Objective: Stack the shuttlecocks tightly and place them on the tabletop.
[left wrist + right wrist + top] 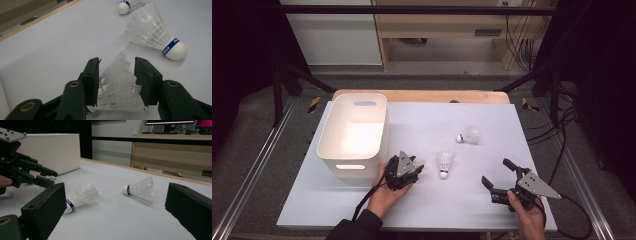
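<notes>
Your left gripper [116, 82] has its jaws closed on the feathers of a shuttlecock [117, 87], low over the table [422, 210] just right of the white bin [328, 156]. The bin looks empty, so nothing seems dropped in yet. Your right gripper [498, 176] rests at the near right with its jaws wide and nothing between them. Two more shuttlecocks are loose: one [445, 164] just beside your left gripper, the other [468, 136] farther back. Judging by this, you're on the first of three, with lifting and dropping to come.
</notes>
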`<action>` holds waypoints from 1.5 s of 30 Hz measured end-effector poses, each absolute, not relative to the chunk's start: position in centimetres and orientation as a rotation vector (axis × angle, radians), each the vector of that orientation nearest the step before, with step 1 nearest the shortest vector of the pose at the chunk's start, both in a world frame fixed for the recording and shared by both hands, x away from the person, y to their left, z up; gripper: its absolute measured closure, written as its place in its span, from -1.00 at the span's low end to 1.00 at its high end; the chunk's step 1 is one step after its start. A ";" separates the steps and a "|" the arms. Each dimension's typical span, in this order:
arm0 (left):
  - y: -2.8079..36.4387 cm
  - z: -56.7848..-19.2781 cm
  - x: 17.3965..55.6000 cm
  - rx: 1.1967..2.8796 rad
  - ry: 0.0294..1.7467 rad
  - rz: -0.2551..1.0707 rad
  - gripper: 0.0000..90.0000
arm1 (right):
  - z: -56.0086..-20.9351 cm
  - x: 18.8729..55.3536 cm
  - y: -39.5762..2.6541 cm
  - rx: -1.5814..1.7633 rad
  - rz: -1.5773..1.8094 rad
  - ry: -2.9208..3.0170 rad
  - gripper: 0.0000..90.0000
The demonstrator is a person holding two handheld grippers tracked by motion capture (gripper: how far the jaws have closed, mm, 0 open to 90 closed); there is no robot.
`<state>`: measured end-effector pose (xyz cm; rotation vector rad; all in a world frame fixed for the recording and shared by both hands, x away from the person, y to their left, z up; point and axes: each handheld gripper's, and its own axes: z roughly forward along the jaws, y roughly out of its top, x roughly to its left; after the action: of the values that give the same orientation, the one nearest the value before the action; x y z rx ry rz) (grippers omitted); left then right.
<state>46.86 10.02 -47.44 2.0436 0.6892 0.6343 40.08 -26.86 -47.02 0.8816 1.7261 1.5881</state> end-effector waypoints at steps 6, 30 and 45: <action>10.0 -47.4 47.0 2.034 0.716 0.640 0.51 | -47.1 40.1 -26.8 0.883 1.589 1.727 -0.91; 8.9 -45.9 47.3 1.969 0.871 0.640 0.93 | -47.0 40.1 -26.9 0.881 1.591 1.725 -0.92; 6.1 -45.5 49.2 1.981 0.942 0.624 0.93 | -46.9 40.0 -27.2 0.884 1.596 1.720 -0.91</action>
<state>49.20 6.08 -45.47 1.9814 0.9415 0.6240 40.01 -27.17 -46.92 0.8835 1.7198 1.5958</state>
